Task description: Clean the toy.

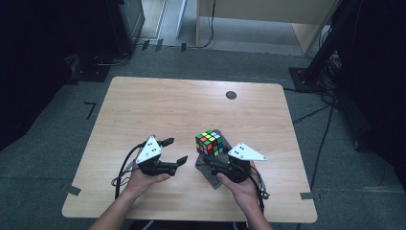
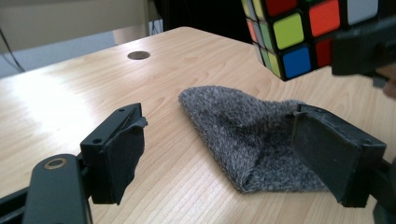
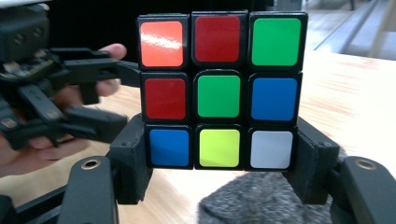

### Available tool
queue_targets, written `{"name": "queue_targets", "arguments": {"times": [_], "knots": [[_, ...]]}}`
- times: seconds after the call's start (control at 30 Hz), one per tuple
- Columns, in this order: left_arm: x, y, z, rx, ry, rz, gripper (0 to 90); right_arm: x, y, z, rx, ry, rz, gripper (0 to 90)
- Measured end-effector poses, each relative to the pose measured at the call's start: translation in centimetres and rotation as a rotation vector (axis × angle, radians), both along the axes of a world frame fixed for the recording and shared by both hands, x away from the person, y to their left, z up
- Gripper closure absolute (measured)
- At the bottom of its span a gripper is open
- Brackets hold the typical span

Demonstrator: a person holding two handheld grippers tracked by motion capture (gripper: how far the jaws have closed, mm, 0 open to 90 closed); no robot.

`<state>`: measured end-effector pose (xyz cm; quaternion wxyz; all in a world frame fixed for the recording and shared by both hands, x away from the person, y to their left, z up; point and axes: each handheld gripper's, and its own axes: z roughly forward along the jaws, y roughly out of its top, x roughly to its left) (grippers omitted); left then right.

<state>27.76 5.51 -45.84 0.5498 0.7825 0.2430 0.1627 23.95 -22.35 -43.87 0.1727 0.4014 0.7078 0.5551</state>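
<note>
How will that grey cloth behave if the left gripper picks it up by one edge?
Probably floppy: the grey cloth already lies folded and rumpled on the table. Its fuzzy nap should grip, not slip. Likely light, so it may drag before lifting.

A scrambled puzzle cube (image 3: 218, 89) sits clamped at its bottom row between the right tongs (image 3: 219, 161), held above a grey fuzzy cloth (image 3: 254, 200) on the wooden table (image 3: 355, 98). The left tongs (image 3: 56, 100) stand open beside it.

Left hand-held gripper (image 1: 173, 150) gapes; right hand-held gripper (image 1: 208, 158) clamped.
</note>
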Motion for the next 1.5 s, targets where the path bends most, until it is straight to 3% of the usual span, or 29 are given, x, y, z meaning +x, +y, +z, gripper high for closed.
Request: {"name": "queue_targets", "arguments": {"times": [0.17, 0.33, 0.5, 0.77, 0.97, 1.07, 1.23, 1.37, 1.43, 1.5], "knots": [[-1.1, -0.8, 0.1, 0.068, -0.098, -0.056, 17.4, -0.2, 0.4, 0.5, 0.039, 0.021, 0.05, 34.5], [-2.0, -1.4, 0.1, 0.128, -0.202, -0.06, 17.7, -0.1, 1.2, 0.6, 0.061, 0.102, 0.131, 34.4], [-2.8, -1.9, 0.1, 0.18, -0.297, -0.059, 18.4, 0.0, 1.6, 1.0, 0.102, 0.163, 0.164, 34.4], [-3.3, -2.3, 0.1, 0.207, -0.361, -0.059, 21.4, 0.4, 2.1, 0.7, 0.076, 0.28, 0.236, 34.3], [-3.9, -3.2, -0.1, 0.233, -0.408, -0.105, 27.9, 0.6, 1.9, 0.5, 0.085, 0.358, 0.263, 34.2], [-4.0, -3.4, -0.3, 0.24, -0.423, -0.118, 28.9, 0.8, 1.6, 0.3, 0.104, 0.399, 0.274, 34.2], [-3.9, -3.3, -0.3, 0.224, -0.412, -0.1, 33.1, 1.0, 0.8, 0.2, 0.163, 0.377, 0.263, 32.2], [-3.2, -2.7, -0.1, 0.185, -0.344, -0.077, 33.5, 0.9, -0.4, 0.8, 0.189, 0.288, 0.218, 22.7], [-2.6, -2.2, 0.0, 0.167, -0.294, -0.067, 33.6, 0.8, -1.2, 1.1, 0.162, 0.218, 0.18, 21.4], [-2.1, -1.6, -0.1, 0.139, -0.239, -0.057, 33.6, 0.7, -2.0, 1.1, 0.111, 0.161, 0.098, 21.6]]}}
